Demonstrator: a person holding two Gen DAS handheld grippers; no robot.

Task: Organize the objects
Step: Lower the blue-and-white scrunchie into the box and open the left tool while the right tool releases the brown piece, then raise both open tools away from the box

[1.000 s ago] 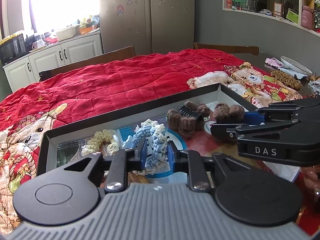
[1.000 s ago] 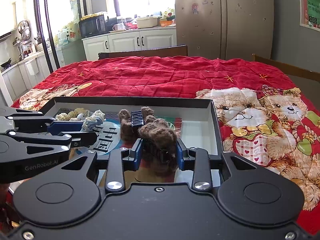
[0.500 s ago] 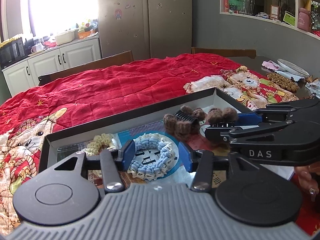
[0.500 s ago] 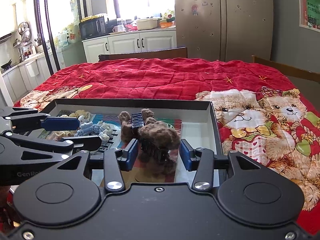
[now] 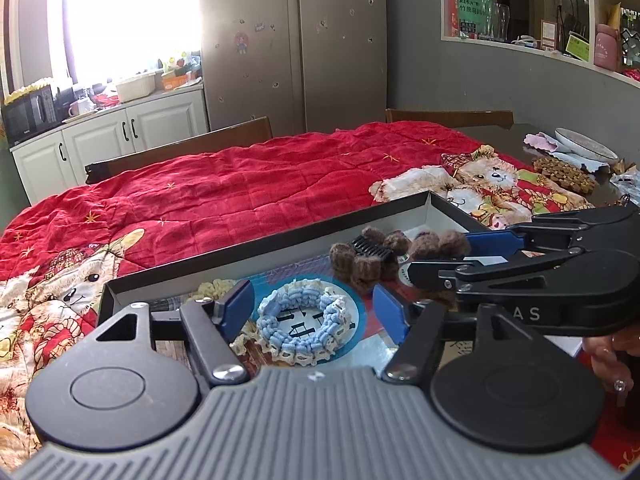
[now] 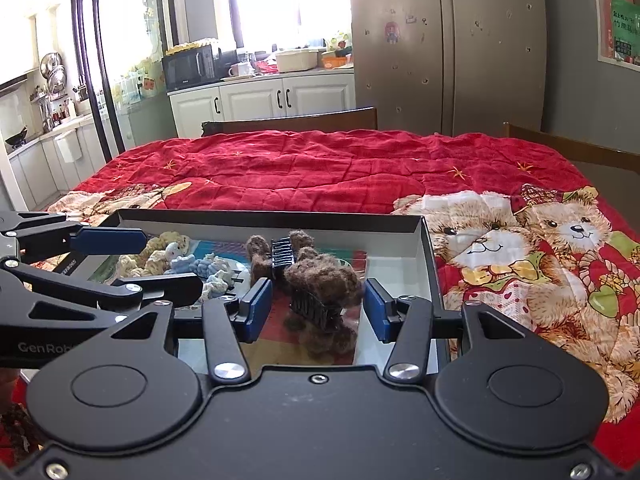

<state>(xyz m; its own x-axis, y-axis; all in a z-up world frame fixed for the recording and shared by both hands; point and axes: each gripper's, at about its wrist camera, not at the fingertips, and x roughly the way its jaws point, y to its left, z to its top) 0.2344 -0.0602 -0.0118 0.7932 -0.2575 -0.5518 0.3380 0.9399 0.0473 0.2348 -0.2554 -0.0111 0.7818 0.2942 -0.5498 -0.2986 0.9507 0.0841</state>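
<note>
The blue-and-cream crocheted hair scrunchie lies flat in the shallow dark-rimmed cardboard box, between the wide-spread fingers of the left hand-held gripper, which grips nothing. The right hand-held gripper is equally spread, a fuzzy brown claw hair clip resting loose between its blue pads. A second brown clip sits behind.

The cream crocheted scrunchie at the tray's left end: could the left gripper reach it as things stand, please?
Probably yes: the open left gripper sits over the blue scrunchie, and the cream crocheted scrunchie lies just beyond its left finger, uncovered.
</note>
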